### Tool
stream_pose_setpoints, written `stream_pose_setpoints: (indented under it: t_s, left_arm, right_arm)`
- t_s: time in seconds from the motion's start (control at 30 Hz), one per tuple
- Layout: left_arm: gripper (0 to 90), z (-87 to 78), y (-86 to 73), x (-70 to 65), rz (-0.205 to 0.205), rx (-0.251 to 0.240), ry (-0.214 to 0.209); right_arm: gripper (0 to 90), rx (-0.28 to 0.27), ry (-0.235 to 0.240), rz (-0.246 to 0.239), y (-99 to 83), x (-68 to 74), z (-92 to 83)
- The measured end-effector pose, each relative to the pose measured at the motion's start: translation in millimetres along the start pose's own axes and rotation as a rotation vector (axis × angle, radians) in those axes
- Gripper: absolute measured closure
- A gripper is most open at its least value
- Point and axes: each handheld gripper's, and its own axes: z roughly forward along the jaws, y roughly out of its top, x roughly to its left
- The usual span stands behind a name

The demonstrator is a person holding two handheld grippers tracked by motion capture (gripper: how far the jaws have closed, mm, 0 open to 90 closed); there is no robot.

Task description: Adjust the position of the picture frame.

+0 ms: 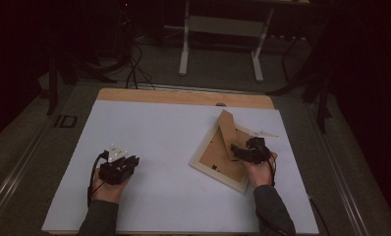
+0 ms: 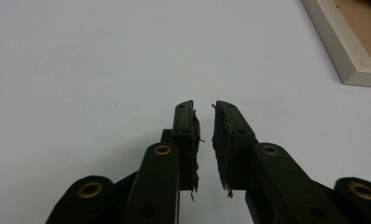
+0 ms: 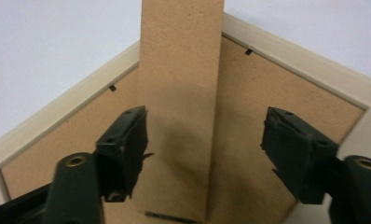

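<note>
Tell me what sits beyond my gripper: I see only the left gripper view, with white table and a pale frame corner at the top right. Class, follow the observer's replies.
Observer: The corner belongs to a picture frame lying face down on the white table, its brown backing up.
Operator: Is anything touching it?
Observer: The right gripper hangs over the backing with its jaws wide apart, one on each side of the stand flap, gripping nothing.
Operator: Is that flap flat?
Observer: No. In the high view the flap rises off the backing toward the far edge of the table.
Operator: And my own gripper?
Observer: The left gripper is held well to the left of the frame, apart from it.
</note>
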Motion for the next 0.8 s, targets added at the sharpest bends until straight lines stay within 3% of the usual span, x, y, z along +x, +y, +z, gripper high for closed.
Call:
stream_pose_setpoints:
  t_s: [0.43,0.8]
  left_arm:
    - [77.0,-2.6,-2.5,6.9,-0.038,-0.003,0.018]
    - [76.1,0.3,-3.9,6.2,-0.033,0.011,0.020]
  right_arm:
    - [25.8,0.047,-0.031,-0.011,9.1,17.3,22.2]
    - [27.9,0.077,-0.056,0.004,6.7,20.3,35.5]
